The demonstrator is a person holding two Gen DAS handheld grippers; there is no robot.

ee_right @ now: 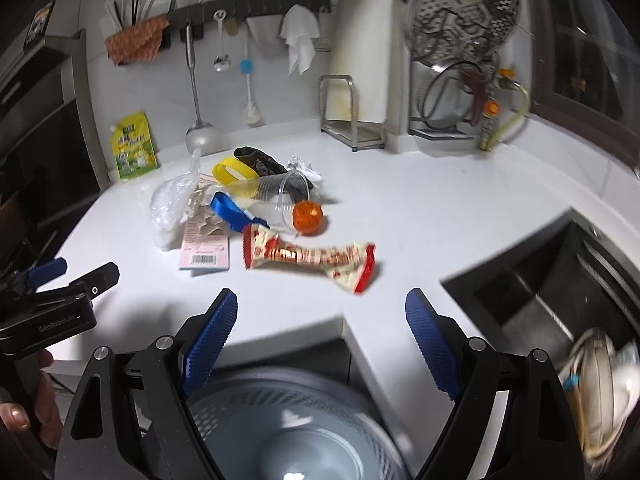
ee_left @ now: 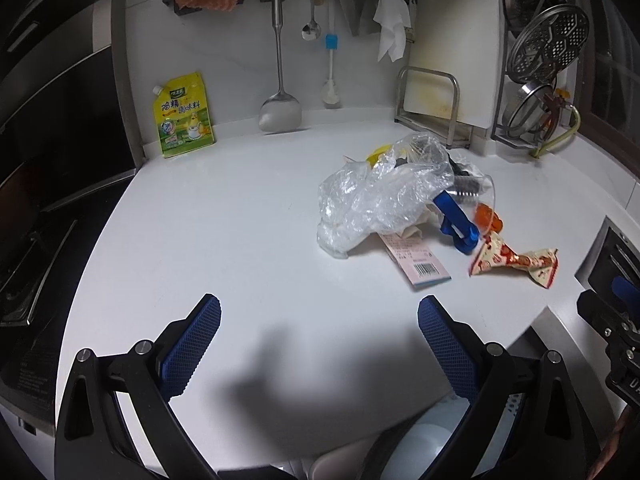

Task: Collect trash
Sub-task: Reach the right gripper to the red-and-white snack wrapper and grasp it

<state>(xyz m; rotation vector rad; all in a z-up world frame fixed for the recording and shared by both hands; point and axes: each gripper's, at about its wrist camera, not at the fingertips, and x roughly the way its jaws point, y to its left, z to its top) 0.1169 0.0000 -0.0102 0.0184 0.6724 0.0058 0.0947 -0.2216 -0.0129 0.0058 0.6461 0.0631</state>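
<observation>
Both the left gripper [ee_left: 319,320] and right gripper [ee_right: 321,314] are held with jaws apart and empty above the near counter [ee_left: 240,216]. The trash pile [ee_right: 248,208] is seen farther back, the red-and-white wrapper [ee_right: 312,260] nearest.

Wrapper [ee_right: 310,260] nearest on counter [ee_right: 420,208], bag [ee_right: 170,208] left, cup [ee_right: 276,196] behind.

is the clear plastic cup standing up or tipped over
Tipped over. The clear plastic cup lies on its side on the counter, its rim facing the orange ball.
</observation>
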